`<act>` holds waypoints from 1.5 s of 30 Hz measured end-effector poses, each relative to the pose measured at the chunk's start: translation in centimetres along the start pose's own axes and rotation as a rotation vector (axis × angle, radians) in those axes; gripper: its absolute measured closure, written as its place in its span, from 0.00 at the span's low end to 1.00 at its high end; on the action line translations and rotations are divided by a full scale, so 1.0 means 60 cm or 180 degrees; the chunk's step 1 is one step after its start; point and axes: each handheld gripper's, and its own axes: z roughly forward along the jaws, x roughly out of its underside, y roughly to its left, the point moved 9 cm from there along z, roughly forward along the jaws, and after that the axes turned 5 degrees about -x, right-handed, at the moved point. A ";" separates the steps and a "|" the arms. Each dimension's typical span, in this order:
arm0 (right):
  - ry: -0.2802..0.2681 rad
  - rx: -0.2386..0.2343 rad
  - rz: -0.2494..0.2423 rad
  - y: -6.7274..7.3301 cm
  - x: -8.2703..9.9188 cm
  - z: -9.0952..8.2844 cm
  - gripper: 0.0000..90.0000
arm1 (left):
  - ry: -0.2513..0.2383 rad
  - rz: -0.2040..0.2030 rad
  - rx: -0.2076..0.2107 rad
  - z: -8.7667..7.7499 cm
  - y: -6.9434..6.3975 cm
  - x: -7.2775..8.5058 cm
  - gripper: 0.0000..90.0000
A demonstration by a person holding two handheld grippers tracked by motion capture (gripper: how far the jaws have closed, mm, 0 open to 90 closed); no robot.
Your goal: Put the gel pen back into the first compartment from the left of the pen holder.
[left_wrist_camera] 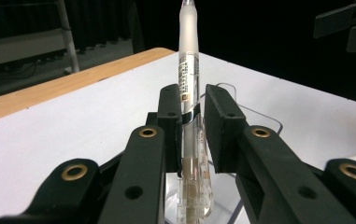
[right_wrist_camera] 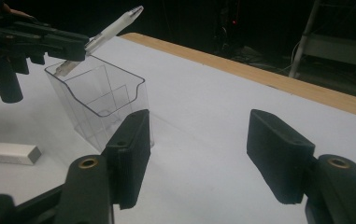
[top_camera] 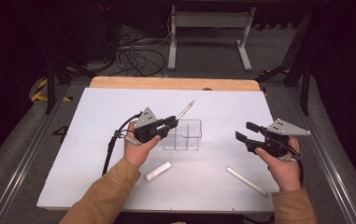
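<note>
White table (top_camera: 96, 154): left gripper (top_camera: 172, 122) clamps a pen (top_camera: 185, 110) (tilted) over the clear organizer (top_camera: 185, 135); right gripper (top_camera: 244, 131) gapes empty at right

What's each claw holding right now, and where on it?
Left claw grips a pen around its lower barrel, above the clear bin. Right claw is open, holding nothing.

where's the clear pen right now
In the high view it is left of centre, clamped in the left gripper, the pen tilted above the clear container.
</note>
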 end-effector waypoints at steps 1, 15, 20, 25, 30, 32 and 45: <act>0.0001 -0.0002 0.0008 0.001 0.000 0.000 0.45 | 0.0012 -0.0001 0.0005 0.000 -0.001 0.001 0.86; 0.0004 -0.0004 0.0006 0.003 -0.001 0.000 0.44 | 0.0091 -0.0018 -0.0042 -0.017 -0.008 0.004 0.57; 0.0009 -0.0011 -0.0002 0.005 0.000 0.000 0.44 | 0.0040 0.0003 -0.0094 -0.039 -0.012 -0.011 0.40; 0.0019 -0.0023 -0.0031 0.010 -0.003 -0.003 0.44 | 0.0043 0.0103 -0.0166 -0.071 -0.013 -0.018 0.31; 0.0031 -0.0054 -0.0093 0.023 -0.009 -0.009 0.43 | 0.0080 0.0138 -0.0236 -0.109 -0.007 -0.022 0.26; 0.0034 -0.0062 -0.0136 0.027 -0.011 -0.010 0.43 | 0.0135 0.0152 -0.0265 -0.122 -0.003 -0.019 0.25; 0.0113 -0.0145 -0.0215 0.046 -0.008 -0.005 0.44 | 0.0397 0.0231 -0.0422 -0.183 0.020 0.009 0.19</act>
